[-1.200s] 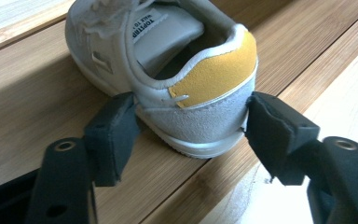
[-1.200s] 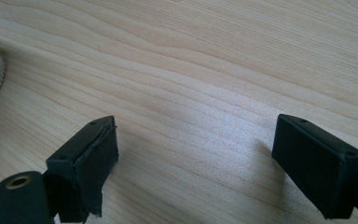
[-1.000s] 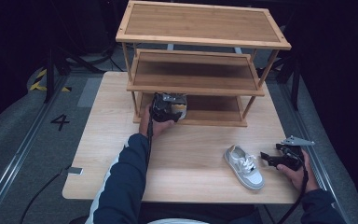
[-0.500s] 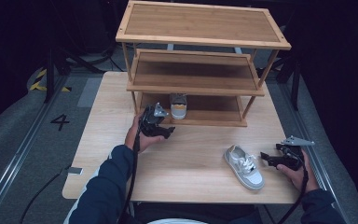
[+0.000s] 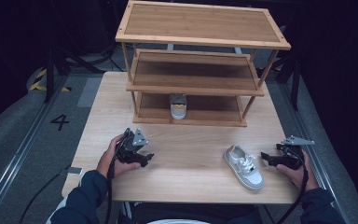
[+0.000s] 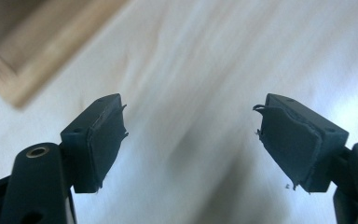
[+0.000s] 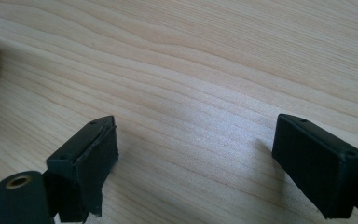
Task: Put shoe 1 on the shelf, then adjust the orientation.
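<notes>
Pale desk point(image 5: 191, 168) at frame centre, one shoe point(image 5: 178, 106) seemingly parked on the rack's point(image 5: 200, 88) bottom shelf, other shoe point(image 5: 244, 166) lower right beside right tongs point(image 5: 266, 157), both tongs gaping empty, left tongs point(image 5: 145, 157) lower left.

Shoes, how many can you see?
2. One shoe sits on the rack's bottom shelf; the other shoe lies on the table near the right hand-held gripper.
</notes>
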A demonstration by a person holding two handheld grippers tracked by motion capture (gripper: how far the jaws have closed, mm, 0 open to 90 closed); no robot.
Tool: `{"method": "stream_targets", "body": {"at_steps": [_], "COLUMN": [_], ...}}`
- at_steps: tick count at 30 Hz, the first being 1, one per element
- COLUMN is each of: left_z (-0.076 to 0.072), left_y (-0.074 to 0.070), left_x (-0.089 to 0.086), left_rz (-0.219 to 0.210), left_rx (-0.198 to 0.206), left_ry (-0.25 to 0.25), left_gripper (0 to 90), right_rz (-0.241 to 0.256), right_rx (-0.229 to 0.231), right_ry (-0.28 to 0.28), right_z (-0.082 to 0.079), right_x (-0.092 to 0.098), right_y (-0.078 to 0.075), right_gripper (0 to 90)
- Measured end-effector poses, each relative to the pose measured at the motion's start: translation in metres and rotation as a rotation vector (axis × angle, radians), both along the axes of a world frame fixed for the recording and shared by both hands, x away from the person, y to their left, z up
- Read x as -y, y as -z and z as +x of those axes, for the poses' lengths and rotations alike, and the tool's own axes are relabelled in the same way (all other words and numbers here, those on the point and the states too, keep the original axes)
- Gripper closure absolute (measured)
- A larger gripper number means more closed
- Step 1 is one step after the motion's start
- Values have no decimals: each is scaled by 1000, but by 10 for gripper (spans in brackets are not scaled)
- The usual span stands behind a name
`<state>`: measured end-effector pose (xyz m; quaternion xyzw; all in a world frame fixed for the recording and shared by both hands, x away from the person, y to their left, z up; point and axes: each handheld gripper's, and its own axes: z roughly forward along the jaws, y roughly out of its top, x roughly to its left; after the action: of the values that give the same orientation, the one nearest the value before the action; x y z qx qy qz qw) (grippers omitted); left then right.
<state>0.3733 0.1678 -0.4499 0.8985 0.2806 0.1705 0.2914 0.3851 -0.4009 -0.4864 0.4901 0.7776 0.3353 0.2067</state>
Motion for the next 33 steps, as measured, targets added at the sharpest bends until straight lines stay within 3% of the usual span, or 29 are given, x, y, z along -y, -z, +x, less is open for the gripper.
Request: {"method": "stream_targets", "body": {"at_steps": [10, 16, 18, 23, 27, 33], "left_z": [-27, -32, -33, -33, -33, -32], "left_y": [19, 29, 32, 33, 33, 33], "left_x": [-32, -44, -46, -46, -46, -46], "left_rz": [-9, -142, -159, -165, -166, -163], "left_rx": [-59, -107, -89, -85, -85, -82], "left_ry": [19, -25, -32, -32, -33, -35], "left_gripper": [209, 177, 157, 148, 148, 139], "right_rz": [-10, -16, -13, 47, 69, 76], "right_rx": [-19, -34, -41, 11, 67, 92], "right_ry": [2, 7, 6, -4, -42, -114], "right_z": [1, 2, 2, -5, -13, -24], "right_x": [-1, -1, 1, 2, -8, -33], "right_y": [-2, -4, -6, -25, -45, -64], "right_gripper": [148, 194, 238, 291, 330, 348]}}
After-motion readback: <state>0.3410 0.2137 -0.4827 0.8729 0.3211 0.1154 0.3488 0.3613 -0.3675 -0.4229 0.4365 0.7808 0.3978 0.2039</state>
